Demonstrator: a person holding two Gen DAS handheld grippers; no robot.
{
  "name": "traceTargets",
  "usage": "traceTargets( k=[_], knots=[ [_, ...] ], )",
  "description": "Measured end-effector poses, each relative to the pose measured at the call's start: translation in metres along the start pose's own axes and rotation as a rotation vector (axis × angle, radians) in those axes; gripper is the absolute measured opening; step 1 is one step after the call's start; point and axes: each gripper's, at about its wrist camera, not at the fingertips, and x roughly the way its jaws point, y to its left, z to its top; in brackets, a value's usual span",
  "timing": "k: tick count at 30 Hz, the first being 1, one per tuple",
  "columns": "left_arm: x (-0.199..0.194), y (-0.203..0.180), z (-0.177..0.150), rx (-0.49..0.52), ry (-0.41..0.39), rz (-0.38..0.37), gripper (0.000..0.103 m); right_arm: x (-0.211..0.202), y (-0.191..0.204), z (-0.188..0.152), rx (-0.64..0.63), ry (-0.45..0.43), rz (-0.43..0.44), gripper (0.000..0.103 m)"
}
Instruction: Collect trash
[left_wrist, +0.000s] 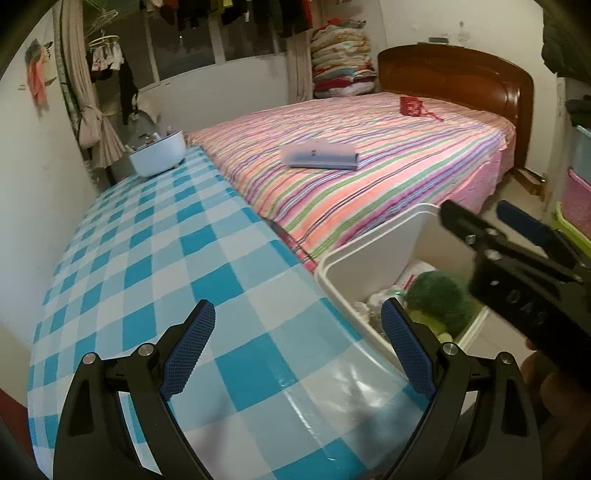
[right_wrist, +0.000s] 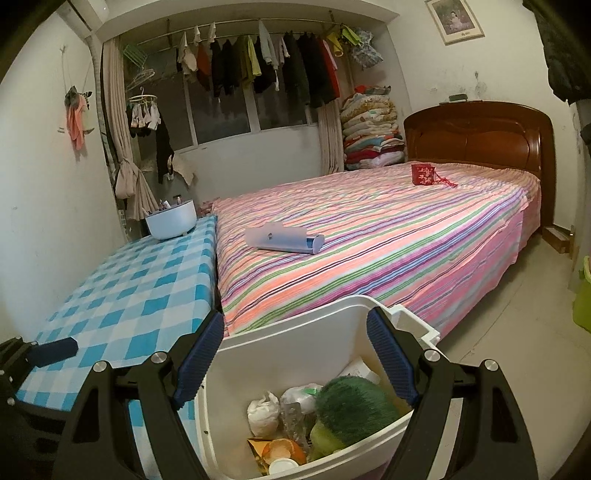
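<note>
A white trash bin (right_wrist: 332, 317) stands on the floor between the checkered table and the bed. It holds a green fuzzy object (right_wrist: 354, 410), a white crumpled bag (right_wrist: 263, 411), clear plastic and an orange peel (right_wrist: 282, 448). My right gripper (right_wrist: 295, 354) is open and empty, right above the bin. My left gripper (left_wrist: 297, 347) is open and empty over the blue checkered table (left_wrist: 147, 258), with the bin (left_wrist: 369, 254) to its right. The right gripper also shows in the left wrist view (left_wrist: 484, 218).
A light blue bowl (left_wrist: 159, 153) with small items stands at the table's far end. A striped bed (right_wrist: 369, 236) carries a blue folder (right_wrist: 284, 238) and a red pouch (right_wrist: 423, 173). Colored storage bins (left_wrist: 578, 192) stand at the right wall.
</note>
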Motion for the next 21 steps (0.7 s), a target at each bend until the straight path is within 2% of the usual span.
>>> traceTargets(
  k=[5,10,21],
  knots=[
    [-0.001,-0.004,0.0,-0.008,-0.003,-0.049,0.09,-0.001,0.003,-0.001,-0.009,0.0,0.005,0.078],
    [0.0,0.001,-0.001,-0.014,-0.011,-0.029,0.09,-0.001,-0.001,0.0,0.009,0.001,-0.004,0.078],
    [0.007,0.032,-0.002,-0.092,0.037,0.0,0.09,-0.002,-0.003,0.001,0.011,-0.002,-0.007,0.078]
  ],
)
